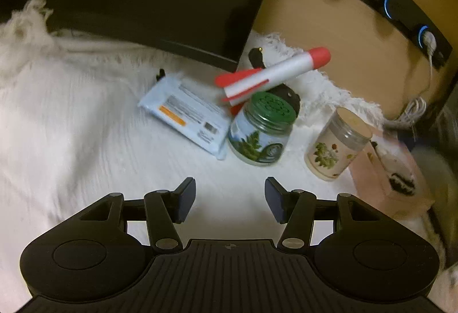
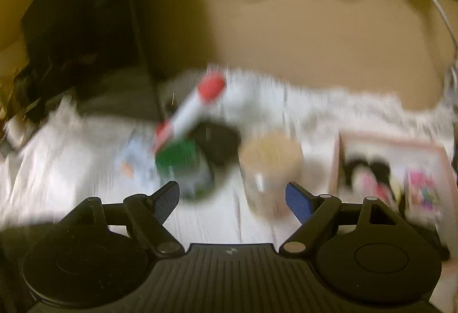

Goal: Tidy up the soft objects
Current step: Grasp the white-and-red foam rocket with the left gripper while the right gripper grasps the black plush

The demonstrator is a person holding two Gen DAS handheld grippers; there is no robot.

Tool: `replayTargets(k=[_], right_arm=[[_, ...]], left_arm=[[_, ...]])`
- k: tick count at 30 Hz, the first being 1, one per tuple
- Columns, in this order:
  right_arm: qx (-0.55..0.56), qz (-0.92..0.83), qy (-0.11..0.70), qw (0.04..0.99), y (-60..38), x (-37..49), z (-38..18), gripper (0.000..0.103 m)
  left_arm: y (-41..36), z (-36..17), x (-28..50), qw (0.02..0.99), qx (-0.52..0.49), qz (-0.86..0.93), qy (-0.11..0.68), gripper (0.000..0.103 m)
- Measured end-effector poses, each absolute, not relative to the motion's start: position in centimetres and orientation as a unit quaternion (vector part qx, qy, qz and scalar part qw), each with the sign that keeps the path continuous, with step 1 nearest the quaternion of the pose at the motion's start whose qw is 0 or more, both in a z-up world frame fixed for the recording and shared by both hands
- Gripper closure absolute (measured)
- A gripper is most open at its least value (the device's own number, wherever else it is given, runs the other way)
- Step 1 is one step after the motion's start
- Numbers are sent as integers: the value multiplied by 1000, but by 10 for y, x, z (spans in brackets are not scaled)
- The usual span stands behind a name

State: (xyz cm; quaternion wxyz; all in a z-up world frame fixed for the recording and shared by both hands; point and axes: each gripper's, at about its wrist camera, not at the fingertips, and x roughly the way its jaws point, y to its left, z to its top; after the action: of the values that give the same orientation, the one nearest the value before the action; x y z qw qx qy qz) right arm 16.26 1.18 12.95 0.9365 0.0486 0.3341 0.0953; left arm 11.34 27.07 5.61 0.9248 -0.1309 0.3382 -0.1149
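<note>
The rocket leans propped on the green-lidded jar near the rug's back edge, unreachable flat — so my left claw and right claw hang released, empty.

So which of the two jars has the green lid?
The squat jar beside the blue wipes pack, under the toy rocket; the taller jar has a tan top.

Red-and-white rocket, green-lidded jar
</note>
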Motion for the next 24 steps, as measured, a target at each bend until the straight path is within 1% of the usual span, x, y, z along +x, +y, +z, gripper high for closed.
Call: replayTargets(k=[3,6,8,9,10,11,12,14,15,16,17,18,20,21,22,23,24], right_arm=[[68,68,305,947,32,212,150,21],[52,29,287,956,53,266,157,21],[39,7,298,954,60,294,152,22],[39,-1,316,948,63,306,146,22],[49,0,336,941,64,312,141,30],[67,8,351,934,63,314,135,47],[95,21,367,925,62,312,130,57],[131,30,365,921,66,296,127,64],[137,44,354,924,73,280,129,66],[138,65,350,924,80,269,132,71],[135,89,352,922,89,257,133,72],[121,117,358,919,102,245,135,72],[85,179,377,905,124,222,136,65],[68,212,390,894,133,211,135,60],[49,235,399,885,142,201,135,45],[24,248,403,880,151,188,135,33],[1,253,402,880,158,180,135,29]], left_arm=[[289,49,119,915,-157,-134,346,45],[309,44,120,904,-179,-158,356,45],[322,42,118,899,-183,-175,356,45],[328,41,117,897,-186,-180,358,45],[335,39,117,896,-189,-181,359,45],[342,37,117,894,-194,-181,361,45],[350,34,119,892,-202,-178,364,45],[361,27,123,886,-219,-174,370,45],[366,24,126,883,-228,-174,373,45],[370,23,128,881,-234,-174,373,45],[373,21,131,880,-239,-176,372,45],[375,21,133,879,-243,-178,370,45],[380,22,138,877,-254,-183,364,45],[383,23,140,877,-262,-185,359,45],[386,23,142,877,-267,-185,355,45],[389,24,144,877,-272,-184,350,45],[393,25,146,878,-275,-183,346,45]])
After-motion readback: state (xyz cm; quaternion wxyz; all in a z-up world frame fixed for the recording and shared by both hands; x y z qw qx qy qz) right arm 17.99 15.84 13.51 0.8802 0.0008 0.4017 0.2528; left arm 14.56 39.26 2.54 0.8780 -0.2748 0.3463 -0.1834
